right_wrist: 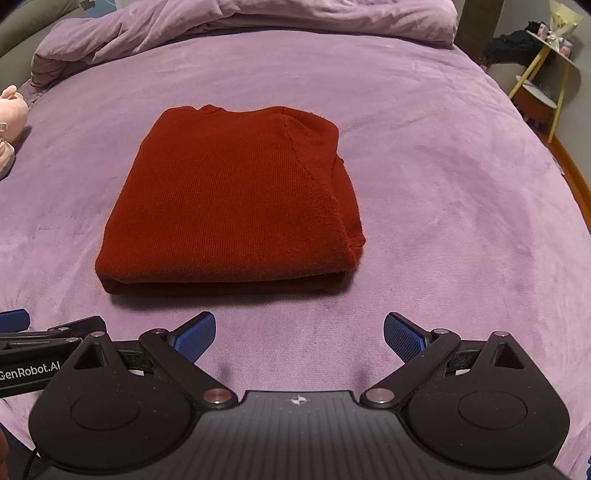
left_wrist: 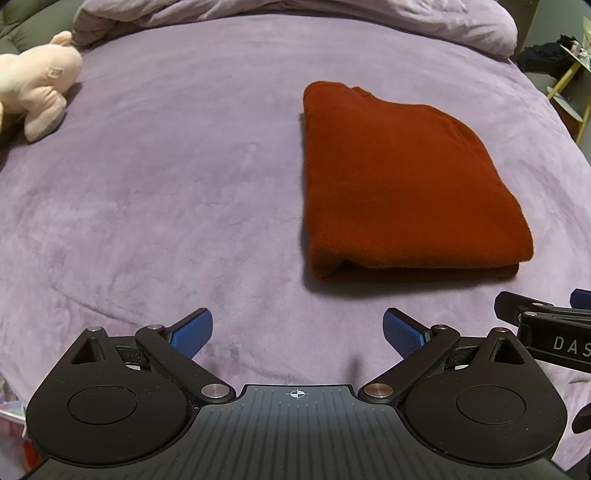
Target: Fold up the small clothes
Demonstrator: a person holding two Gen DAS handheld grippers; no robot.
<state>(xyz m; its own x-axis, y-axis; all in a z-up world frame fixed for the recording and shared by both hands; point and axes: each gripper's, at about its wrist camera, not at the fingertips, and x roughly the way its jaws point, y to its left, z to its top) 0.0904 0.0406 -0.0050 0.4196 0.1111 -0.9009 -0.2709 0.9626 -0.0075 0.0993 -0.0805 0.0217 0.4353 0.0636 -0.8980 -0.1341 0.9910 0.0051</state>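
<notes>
A home bedroom: a bed [right_wrist: 424,155] spread with a plush lilac blanket, a rumpled lilac duvet [right_wrist: 229,22] bunched at its far end, a pink stuffed toy [left_wrist: 37,85] at the left edge, a small yellow-legged side table [right_wrist: 546,74] beside it.

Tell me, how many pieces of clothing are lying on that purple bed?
1. A folded red sweater lies flat on the purple bedspread, just ahead of both open grippers. Dark fabric sits on a side shelf off the bed; whether that is clothing, I cannot tell.
</notes>
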